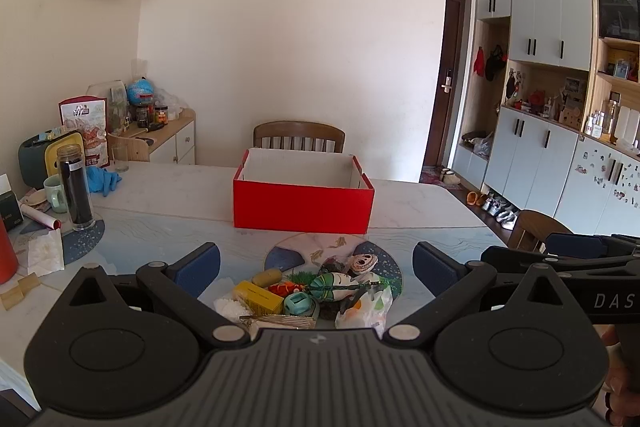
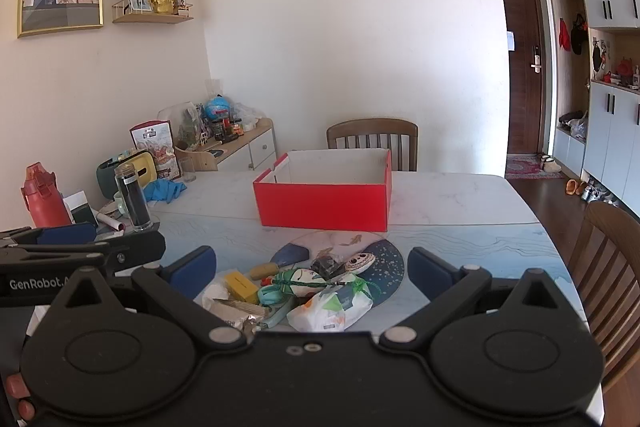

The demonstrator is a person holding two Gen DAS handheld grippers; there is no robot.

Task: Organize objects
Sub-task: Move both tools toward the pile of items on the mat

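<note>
A red open box (image 1: 303, 209) (image 2: 324, 205), white inside and holding nothing I can see, stands mid-table. In front of it lies a heap of small objects on a round mat: a yellow box (image 1: 258, 296) (image 2: 241, 285), a green striped pouch (image 1: 334, 285) (image 2: 306, 279), a skull-face toy (image 1: 362, 262) (image 2: 359, 261), a teal case (image 1: 298, 303) and a white plastic bag (image 1: 366, 309) (image 2: 330, 307). My left gripper (image 1: 318, 273) and right gripper (image 2: 312, 269) both hover open over the heap, with nothing between the blue pads. The right gripper shows at the right edge of the left wrist view (image 1: 580, 255).
A tall dark jar (image 1: 76, 187) (image 2: 134, 197), a mug (image 1: 56, 193), blue gloves (image 1: 104, 179) and a red bottle (image 2: 42, 199) crowd the table's left side. Wooden chairs stand behind the box (image 1: 299, 137) and at the right (image 2: 608, 267). A cabinet lines the right wall.
</note>
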